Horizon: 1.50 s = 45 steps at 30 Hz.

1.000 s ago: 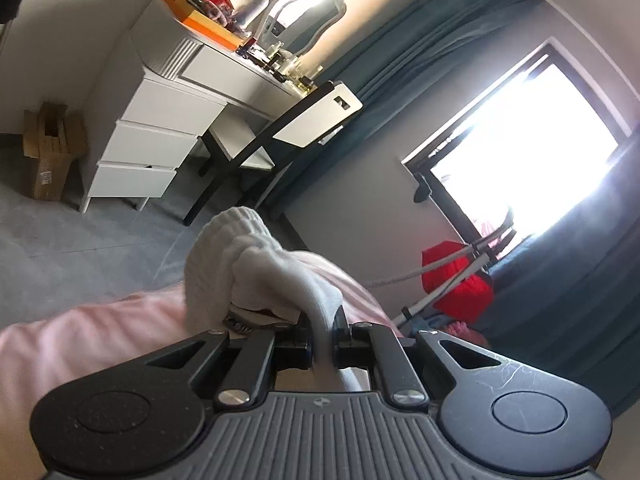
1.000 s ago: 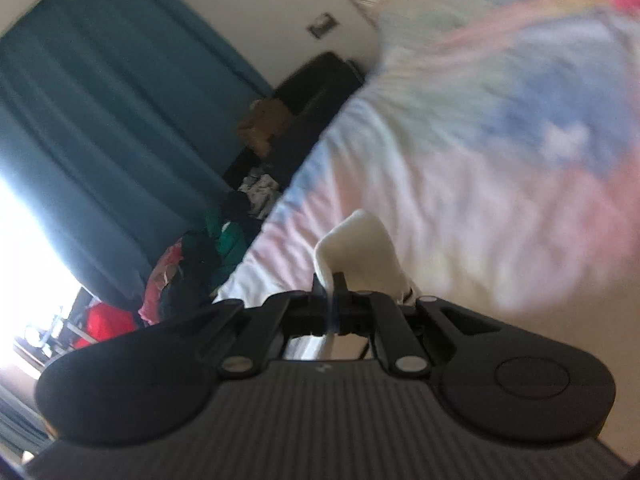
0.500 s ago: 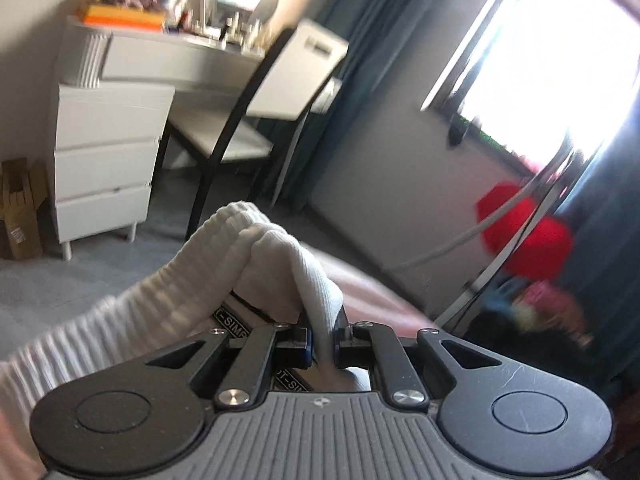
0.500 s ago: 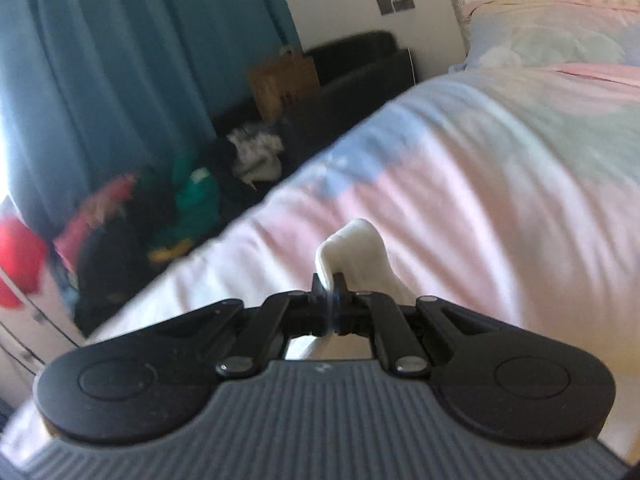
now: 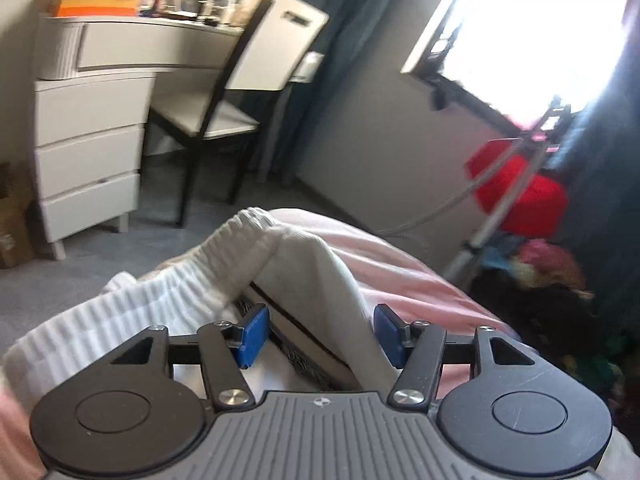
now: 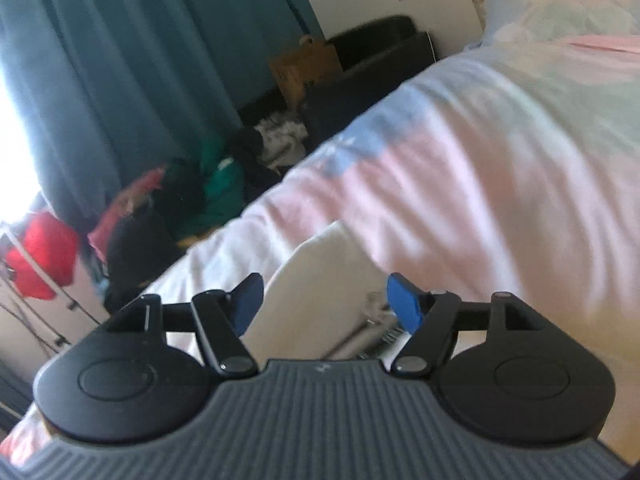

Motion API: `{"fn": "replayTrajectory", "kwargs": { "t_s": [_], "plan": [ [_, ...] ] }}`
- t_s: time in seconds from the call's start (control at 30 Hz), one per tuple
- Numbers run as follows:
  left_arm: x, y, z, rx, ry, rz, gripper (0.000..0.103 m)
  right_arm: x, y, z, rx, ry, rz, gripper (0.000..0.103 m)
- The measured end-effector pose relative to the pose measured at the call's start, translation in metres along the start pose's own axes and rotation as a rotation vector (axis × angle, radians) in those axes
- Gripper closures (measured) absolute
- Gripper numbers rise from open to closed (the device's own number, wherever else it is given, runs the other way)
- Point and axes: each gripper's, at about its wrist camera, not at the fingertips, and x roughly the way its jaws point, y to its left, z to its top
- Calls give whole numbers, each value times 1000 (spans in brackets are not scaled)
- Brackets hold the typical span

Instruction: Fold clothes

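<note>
Left gripper (image 5: 318,334) & right gripper (image 6: 324,304) both wide; white garment (image 5: 304,264), prob. sweatpants, on bed (image 6: 500,168).

The left gripper (image 5: 317,334) stands spread wide over a white ribbed garment (image 5: 224,276) (blue pads showing) on the pink bed (image 5: 404,280).

A white ribbed-knit garment (image 5: 168,304) lies rumpled on the pink bedspread, its fabric humped into a ridge that peaks toward 12 o'clock in the left wrist view. The ribbed part spreads toward 9 o'clock; a smoother white fold drops toward 5 o'clock, with a dark-edged label strip showing beneath it. In the right wrist view the same white cloth (image 6: 320,292) lies at centre, blurred.
</note>
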Motion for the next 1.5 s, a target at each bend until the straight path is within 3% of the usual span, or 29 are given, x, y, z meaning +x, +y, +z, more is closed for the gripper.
{"fn": "replayTrajectory", "kwargs": {
  "t_s": [0.1,0.23,0.4,0.53,0.6,0.7,0.77,0.83,0.93,1.03,1.3,1.5],
  "plan": [
    [-34,15,-13,-19,9,-31,26,-39,-18,-3,47,13,66,32],
    [-73,42,-28,-76,30,-43,23,-82,-46,-14,140,62,145,31],
    [-121,76,-48,-146,56,-58,23,-102,-73,-44,295,200,189,31],
    [-107,92,-55,-274,136,-97,23,-87,-84,-69,389,298,231,31],
    [-88,91,-58,-293,151,-121,25,-74,-86,-77,416,307,230,31],
    [-60,86,-59,-299,139,-110,30,-54,-82,-81,414,236,230,32],
    [-43,84,-57,-318,127,-69,41,-40,-75,-78,391,177,217,38],
    [-34,82,-51,-343,122,-25,52,-29,-71,-74,390,133,196,58],
    [-29,79,-42,-370,100,-4,74,-16,-64,-67,386,96,150,77],
    [-36,77,-35,-357,83,13,86,-18,-51,-58,341,96,109,85],
    [-96,85,-15,-352,38,-30,91,-82,-42,-35,281,51,146,87],
    [-178,127,-2,-314,-4,-12,91,-152,-70,-55,374,101,179,88]
  ]
}}
